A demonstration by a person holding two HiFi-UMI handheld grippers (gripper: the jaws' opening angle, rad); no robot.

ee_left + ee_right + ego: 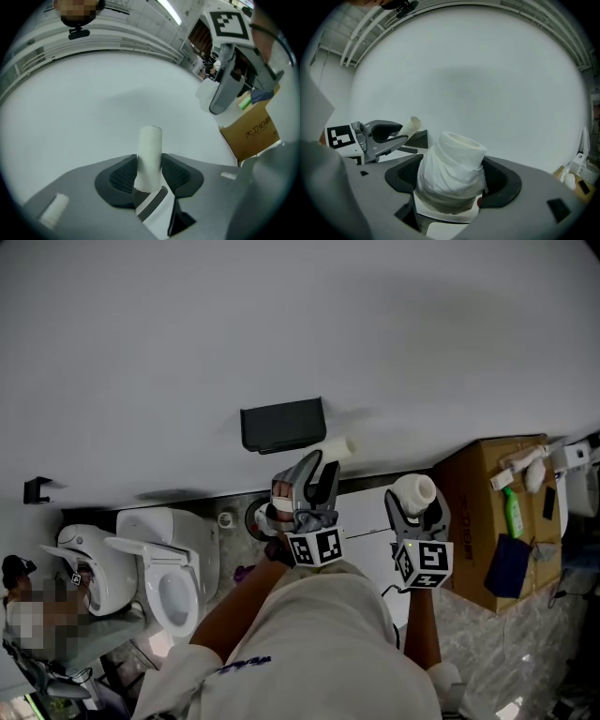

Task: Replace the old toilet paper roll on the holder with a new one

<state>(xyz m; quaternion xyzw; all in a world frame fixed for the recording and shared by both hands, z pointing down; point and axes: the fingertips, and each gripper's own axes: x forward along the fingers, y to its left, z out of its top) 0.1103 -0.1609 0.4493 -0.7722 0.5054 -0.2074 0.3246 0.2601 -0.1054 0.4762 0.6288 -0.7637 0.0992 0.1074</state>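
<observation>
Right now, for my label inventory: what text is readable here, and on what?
"大卫", then two characters too blurred to be sure of: cardboard box.
Print on the shirt sleeve: too blurred to read.
Green bottle label: too small to read.

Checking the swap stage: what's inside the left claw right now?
A slim bare tube, clamped between the pads of the left claw, its far end poking out toward the wall. The pads cover the flanks they grip; nothing else shows between them.
</observation>
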